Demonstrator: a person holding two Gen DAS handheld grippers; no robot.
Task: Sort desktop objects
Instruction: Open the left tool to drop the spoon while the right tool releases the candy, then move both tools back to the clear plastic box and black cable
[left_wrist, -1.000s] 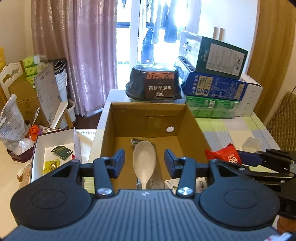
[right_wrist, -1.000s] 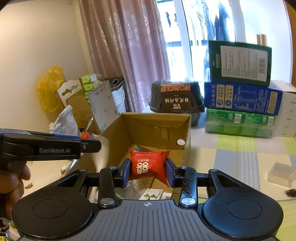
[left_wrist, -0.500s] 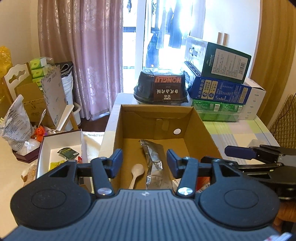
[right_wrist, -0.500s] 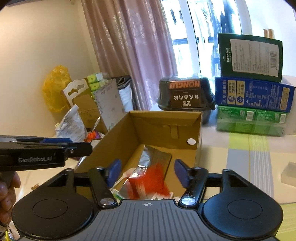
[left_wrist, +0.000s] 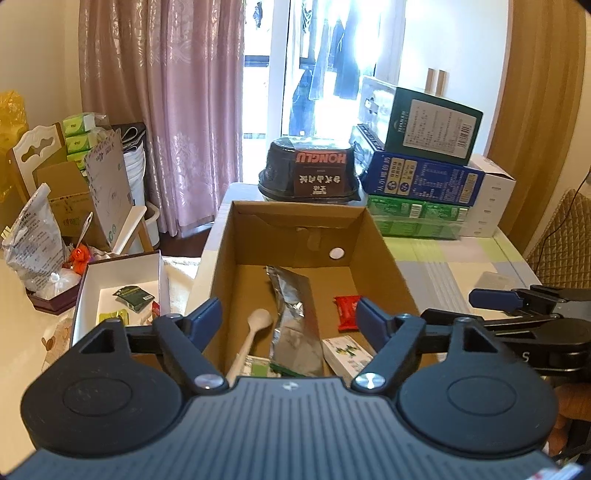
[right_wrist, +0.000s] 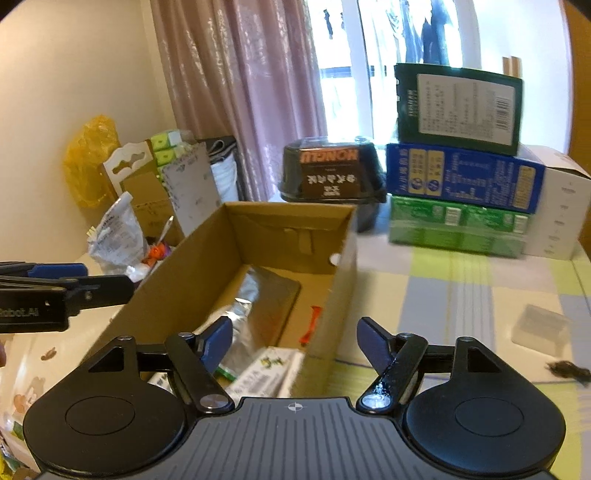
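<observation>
An open cardboard box (left_wrist: 373, 236) (right_wrist: 177, 273) stands on the table. Inside lie a pale spoon (left_wrist: 255, 328), a silver foil pouch (left_wrist: 291, 314) (right_wrist: 266, 310), a red snack packet (left_wrist: 347, 312) (right_wrist: 310, 325) and a small white-green carton (left_wrist: 345, 354) (right_wrist: 266, 373). My left gripper (left_wrist: 288, 319) hovers open over the box's near end, nothing between its fingers. Over the box's right wall my right gripper (right_wrist: 295, 338) is open and empty; it also shows from the side as the right gripper (left_wrist: 517, 306) at the frame's right.
A white tray (left_wrist: 122, 291) with small sachets sits left of the box. Behind it are a black bowl pack (left_wrist: 314, 173) and stacked boxes (left_wrist: 424, 177). A clear plastic case (right_wrist: 539, 328) and a dark scrap (right_wrist: 569, 369) lie on the checked cloth at right.
The spoon left my left gripper and the red packet left my right gripper; both now lie in the box. Both grippers opened and drew back and upward.
</observation>
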